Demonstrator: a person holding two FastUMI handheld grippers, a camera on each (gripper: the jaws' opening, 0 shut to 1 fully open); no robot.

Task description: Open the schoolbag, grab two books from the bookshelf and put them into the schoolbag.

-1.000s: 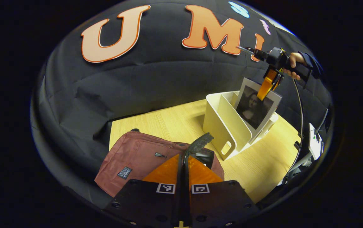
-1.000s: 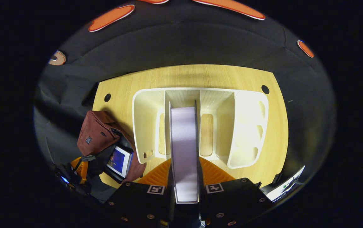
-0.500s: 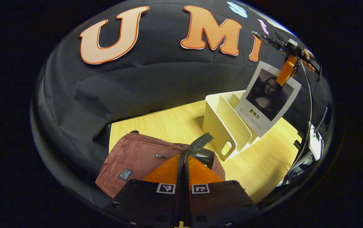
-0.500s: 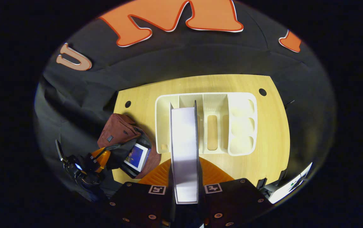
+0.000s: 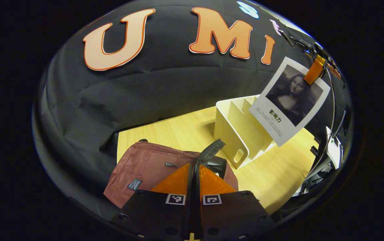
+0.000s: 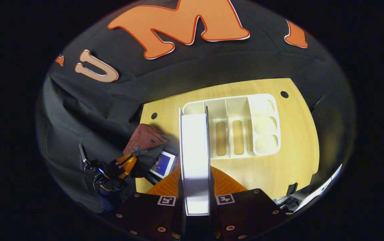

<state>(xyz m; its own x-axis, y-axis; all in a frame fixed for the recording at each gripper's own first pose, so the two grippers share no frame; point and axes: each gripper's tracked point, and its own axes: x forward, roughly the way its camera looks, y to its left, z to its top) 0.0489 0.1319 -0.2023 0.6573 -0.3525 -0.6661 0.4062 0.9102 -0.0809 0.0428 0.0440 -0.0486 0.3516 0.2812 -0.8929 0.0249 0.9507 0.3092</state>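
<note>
We see the right gripper (image 6: 196, 187) clamped on a book (image 5: 289, 100), both fingers pressed to its covers, holding it in the air above the white bookshelf (image 6: 232, 127) w/ its slots bare. Left gripper (image 5: 194, 174) has its fingers pinched together on the schoolbag's black zipper strap (image 5: 210, 152). The maroon schoolbag (image 5: 145, 164) lies on the wooden table (image 5: 272, 177) beside the shelf, its mouth open w/ another book (image 6: 162, 164) inside.
</note>
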